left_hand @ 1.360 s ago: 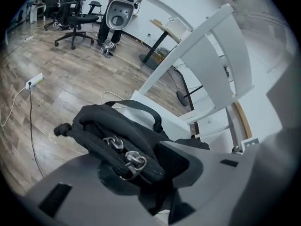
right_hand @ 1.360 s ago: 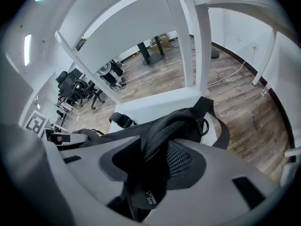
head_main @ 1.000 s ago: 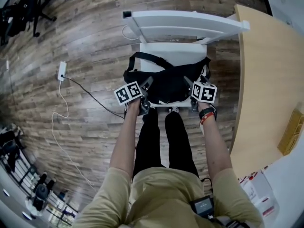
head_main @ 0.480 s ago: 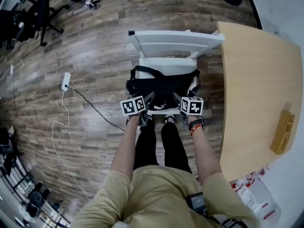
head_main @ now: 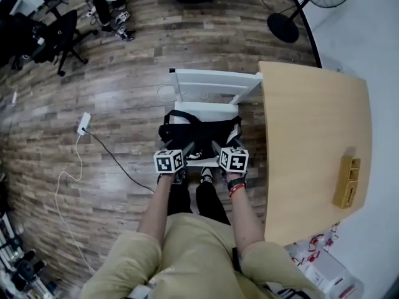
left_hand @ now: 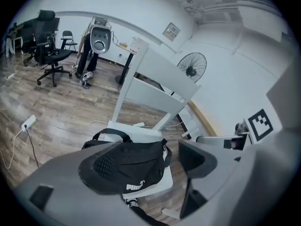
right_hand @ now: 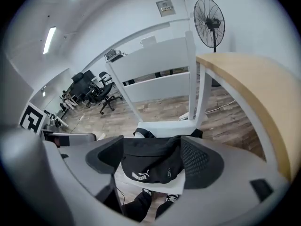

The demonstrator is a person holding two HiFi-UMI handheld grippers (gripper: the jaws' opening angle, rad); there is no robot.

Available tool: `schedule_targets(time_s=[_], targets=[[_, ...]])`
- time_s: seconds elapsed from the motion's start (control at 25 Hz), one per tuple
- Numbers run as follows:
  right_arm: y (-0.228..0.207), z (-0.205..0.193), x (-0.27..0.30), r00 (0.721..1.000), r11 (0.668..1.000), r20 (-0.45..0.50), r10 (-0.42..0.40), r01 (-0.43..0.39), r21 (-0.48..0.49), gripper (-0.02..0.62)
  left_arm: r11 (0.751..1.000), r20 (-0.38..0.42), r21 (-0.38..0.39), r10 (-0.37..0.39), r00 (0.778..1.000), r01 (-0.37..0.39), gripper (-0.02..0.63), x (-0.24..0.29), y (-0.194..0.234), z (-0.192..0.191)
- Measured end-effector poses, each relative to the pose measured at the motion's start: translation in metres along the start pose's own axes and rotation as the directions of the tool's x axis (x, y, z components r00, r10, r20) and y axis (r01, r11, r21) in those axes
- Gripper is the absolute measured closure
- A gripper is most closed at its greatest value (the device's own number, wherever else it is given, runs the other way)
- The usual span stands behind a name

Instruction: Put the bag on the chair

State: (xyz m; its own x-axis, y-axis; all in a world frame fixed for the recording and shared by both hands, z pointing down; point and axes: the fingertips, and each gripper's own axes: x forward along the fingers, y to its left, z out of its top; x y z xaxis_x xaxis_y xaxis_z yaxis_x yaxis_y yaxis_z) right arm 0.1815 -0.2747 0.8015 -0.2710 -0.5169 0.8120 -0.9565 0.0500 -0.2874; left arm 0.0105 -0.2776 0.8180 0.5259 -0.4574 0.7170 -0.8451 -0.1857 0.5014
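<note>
1. The bag [head_main: 199, 131] is a soft black fabric pouch with a looped strap and a white logo. It lies on the flat white seat of the chair [head_main: 215, 80], at the centre of the head view. The chair back is made of straight white slats.
2. A wood-plank floor [head_main: 93, 104] surrounds the chair. A pale wooden worktop [head_main: 312, 148] with rounded corners fills the right of the frame.
3. Your left gripper [head_main: 182, 149] and right gripper [head_main: 219, 147] are side by side at the seat's front edge, forearms extended, aimed at the bag.
4. The left fingers stand wide and are closing on nothing. The right fingers stand apart, empty.
5. Compared with one second ago, both grippers have drawn back off the bag, and the chair appears smaller.
</note>
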Motion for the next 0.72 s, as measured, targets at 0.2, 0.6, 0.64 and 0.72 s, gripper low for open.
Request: schedule_targets(time_s=[0.2, 0.6, 0.64, 0.72], targets=[[0.028, 0.021, -0.046, 0.998, 0.999, 0.064, 0.023, -0.021, -0.027, 0.254, 0.999, 0.103, 0.031, 0.023, 0.994, -0.026, 0.387, -0.049, -0.025, 0.036], [0.086, 0.095, -0.123, 0.962, 0.988, 0.249, 0.113, -0.082, -0.133, 0.449, 0.977, 0.257, 0.214, -0.041, 0.966, -0.015, 0.449, -0.125, -0.078, 0.107], [0.092, 0.105, -0.130, 0.954, 0.986, 0.273, 0.124, -0.087, -0.144, 0.468, 0.971, 0.285, 0.236, -0.044, 0.957, -0.026, 0.464, -0.134, -0.081, 0.117], [0.103, 0.124, -0.144, 0.937, 0.982, 0.319, 0.143, -0.094, -0.166, 0.489, 0.960, 0.355, 0.275, -0.054, 0.933, -0.049, 0.498, -0.152, -0.090, 0.138]])
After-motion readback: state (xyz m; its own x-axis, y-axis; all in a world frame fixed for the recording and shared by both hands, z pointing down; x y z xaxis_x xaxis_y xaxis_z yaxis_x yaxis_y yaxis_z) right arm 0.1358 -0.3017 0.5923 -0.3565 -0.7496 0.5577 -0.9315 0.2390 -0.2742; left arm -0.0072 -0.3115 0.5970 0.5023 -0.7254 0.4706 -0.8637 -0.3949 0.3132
